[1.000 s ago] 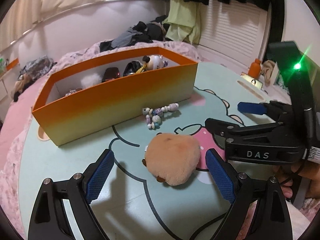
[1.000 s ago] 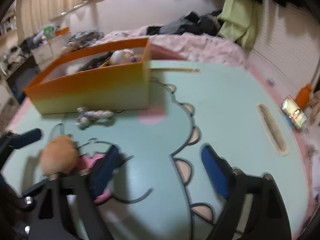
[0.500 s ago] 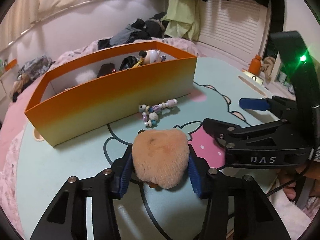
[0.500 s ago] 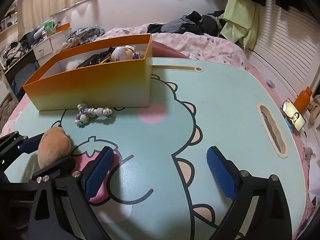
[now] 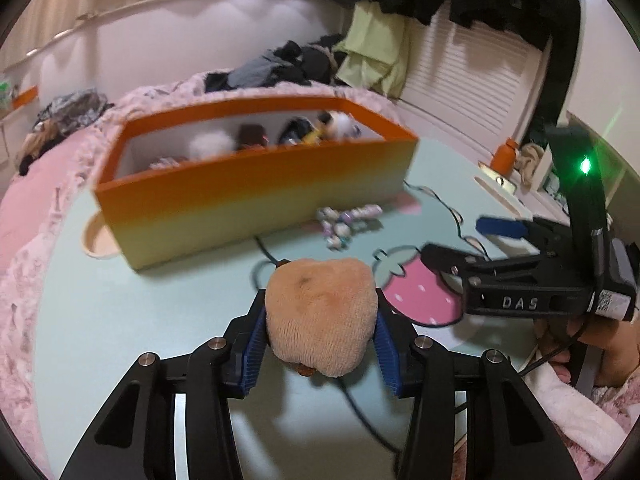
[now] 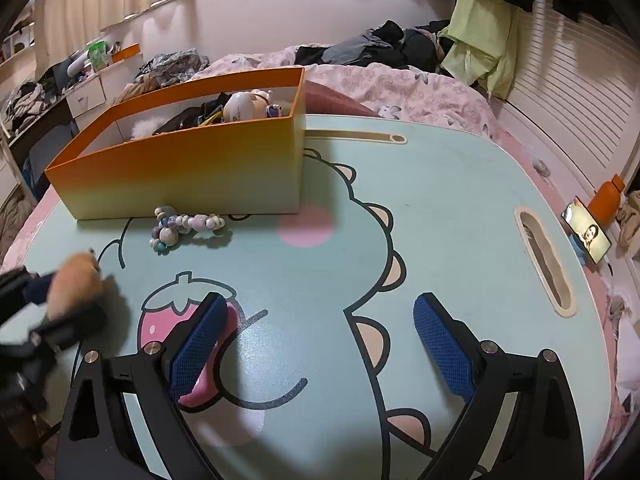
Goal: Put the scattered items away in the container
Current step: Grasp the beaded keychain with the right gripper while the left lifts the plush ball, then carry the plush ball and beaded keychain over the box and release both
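Note:
My left gripper [image 5: 320,344] is shut on a tan plush toy [image 5: 322,312] and holds it just above the table; it also shows blurred in the right wrist view [image 6: 74,288]. The orange box [image 5: 248,192] stands beyond it with several items inside, also in the right wrist view [image 6: 188,168]. A string of pastel beads [image 5: 346,222] lies on the table in front of the box, also in the right wrist view [image 6: 184,226]. My right gripper [image 6: 320,344] is open and empty over the table, seen at right in the left wrist view [image 5: 460,240].
The table [image 6: 440,208] is light green with a cartoon dinosaur print and a handle slot [image 6: 546,264] at right. A phone [image 6: 586,236] and an orange bottle [image 6: 608,198] stand off the right edge. A bed with clothes [image 6: 384,48] lies behind.
My left gripper closed on the plush toy and has lifted it slightly, moving toward the box. The right gripper has stayed open and nearly still.

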`<action>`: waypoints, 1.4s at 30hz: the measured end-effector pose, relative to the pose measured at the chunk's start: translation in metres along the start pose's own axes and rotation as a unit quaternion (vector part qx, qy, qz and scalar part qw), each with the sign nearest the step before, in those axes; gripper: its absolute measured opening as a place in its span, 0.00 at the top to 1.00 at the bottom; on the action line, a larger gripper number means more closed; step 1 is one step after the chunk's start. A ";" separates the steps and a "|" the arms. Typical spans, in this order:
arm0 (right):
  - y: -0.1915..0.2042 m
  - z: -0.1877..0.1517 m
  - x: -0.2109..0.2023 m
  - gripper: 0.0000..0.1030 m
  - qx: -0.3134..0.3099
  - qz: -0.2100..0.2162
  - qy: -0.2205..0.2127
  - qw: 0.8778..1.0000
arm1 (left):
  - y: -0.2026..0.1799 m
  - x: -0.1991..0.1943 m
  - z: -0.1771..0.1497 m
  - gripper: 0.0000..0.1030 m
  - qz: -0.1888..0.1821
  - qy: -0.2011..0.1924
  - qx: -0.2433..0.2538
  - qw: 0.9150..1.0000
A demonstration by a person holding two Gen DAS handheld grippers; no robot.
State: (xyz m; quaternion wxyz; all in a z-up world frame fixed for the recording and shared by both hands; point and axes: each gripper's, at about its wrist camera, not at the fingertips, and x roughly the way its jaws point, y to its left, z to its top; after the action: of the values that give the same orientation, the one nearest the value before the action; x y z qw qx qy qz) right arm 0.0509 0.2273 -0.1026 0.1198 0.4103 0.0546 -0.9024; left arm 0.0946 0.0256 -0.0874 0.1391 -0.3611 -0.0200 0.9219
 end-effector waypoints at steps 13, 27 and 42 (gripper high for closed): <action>0.052 0.023 0.010 0.08 -0.065 0.064 0.026 0.995 | 0.058 -0.054 0.025 0.55 0.046 -0.077 -0.049 0.995; 0.069 0.043 0.024 0.63 -0.070 0.057 0.026 0.996 | 0.055 -0.043 0.018 0.54 0.022 -0.064 -0.059 0.996; 0.031 0.032 -0.031 0.82 -0.021 0.167 -0.045 0.985 | 0.037 -0.040 0.032 0.54 0.007 -0.065 -0.046 0.997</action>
State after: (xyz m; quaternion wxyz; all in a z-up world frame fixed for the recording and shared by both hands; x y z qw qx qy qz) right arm 0.0555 0.1960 -0.0585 0.2796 0.3698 -0.0012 -0.8860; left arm 0.0924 -0.0183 -0.0425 0.1140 -0.3063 -0.0693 0.9425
